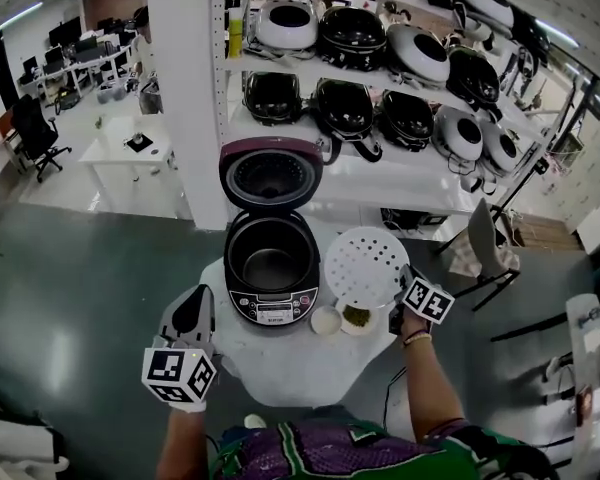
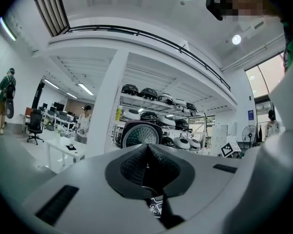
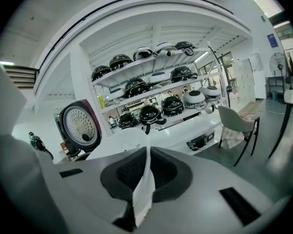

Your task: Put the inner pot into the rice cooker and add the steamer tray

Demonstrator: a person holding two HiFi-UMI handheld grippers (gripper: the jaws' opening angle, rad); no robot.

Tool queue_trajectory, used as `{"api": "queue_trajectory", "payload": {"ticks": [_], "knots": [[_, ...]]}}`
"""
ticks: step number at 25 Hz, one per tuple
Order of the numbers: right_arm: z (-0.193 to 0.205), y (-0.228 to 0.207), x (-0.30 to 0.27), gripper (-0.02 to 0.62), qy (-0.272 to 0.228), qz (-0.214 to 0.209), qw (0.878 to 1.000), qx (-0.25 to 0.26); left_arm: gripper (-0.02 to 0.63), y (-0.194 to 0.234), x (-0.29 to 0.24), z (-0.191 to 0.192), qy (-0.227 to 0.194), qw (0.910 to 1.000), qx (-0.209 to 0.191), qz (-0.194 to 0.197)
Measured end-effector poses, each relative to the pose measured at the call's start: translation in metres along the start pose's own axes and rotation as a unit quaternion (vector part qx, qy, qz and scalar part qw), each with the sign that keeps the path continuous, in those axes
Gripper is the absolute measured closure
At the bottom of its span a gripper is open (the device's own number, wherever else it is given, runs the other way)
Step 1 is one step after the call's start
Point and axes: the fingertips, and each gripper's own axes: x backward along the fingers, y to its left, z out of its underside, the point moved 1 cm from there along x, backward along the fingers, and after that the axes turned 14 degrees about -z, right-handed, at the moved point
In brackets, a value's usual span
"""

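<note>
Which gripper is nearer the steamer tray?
Right. The right gripper grips the rim of the tray; the left gripper, shut and empty, is across the cooker from it.

This looks like a testing lab inside a big open office hall. White shelves (image 1: 380,180) carry rows of rice cookers (image 1: 352,36). Desks (image 1: 80,66) with monitors (image 1: 65,33) and office chairs (image 1: 35,128) stand beyond.
</note>
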Motion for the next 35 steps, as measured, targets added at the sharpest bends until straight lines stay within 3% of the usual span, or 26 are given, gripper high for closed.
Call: {"api": "queue_trajectory", "payload": {"ticks": [9, 17, 35], "knots": [[0.003, 0.058, 0.023, 0.571, -0.026, -0.007, 1.0, -0.005, 0.584, 0.015, 0.014, -0.018, -0.017, 0.9986, -0.032, 0.039], [-0.004, 0.089, 0.001, 0.571, -0.015, -0.043, 0.999, 0.005, 0.584, 0.018, 0.01, -0.009, -0.003, 0.9991, -0.022, 0.037], [0.013, 0.161, -0.121, 0.571, 0.07, -0.171, 0.982, 0.023, 0.584, 0.031, 0.001, -0.013, 0.002, 0.9984, -0.025, -0.051]]}}
